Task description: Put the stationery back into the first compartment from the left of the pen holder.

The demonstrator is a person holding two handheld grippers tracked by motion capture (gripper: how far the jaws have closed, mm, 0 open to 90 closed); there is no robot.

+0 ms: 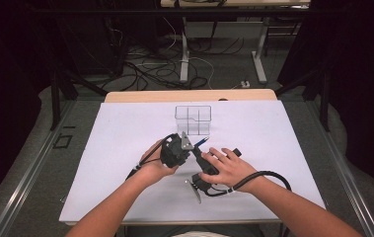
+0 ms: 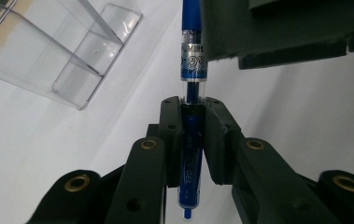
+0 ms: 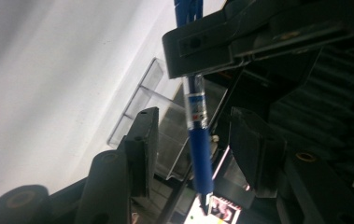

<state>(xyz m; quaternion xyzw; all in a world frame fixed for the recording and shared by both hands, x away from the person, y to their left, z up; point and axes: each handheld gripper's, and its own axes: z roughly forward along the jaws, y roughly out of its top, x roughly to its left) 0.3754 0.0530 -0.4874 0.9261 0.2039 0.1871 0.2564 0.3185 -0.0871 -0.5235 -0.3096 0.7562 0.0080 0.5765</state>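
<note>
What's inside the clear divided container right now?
Nothing visible inside the clear container: its compartments look bare in the high and left gripper views. The blue pen is outside it, clamped in the left claw.

Pen barrel print: the blue pen is carrying small lettering along its barrel in the left gripper view, of which "GEL" is reading clearly.
Pen silver band: a swirling pattern is showing, no legible words.

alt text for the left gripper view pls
The left gripper clamps a blue gel pen between its two black jaws, the pen running straight up the frame. A clear plastic divided organizer sits upper left on the white table, and the right gripper looms upper right.
</note>
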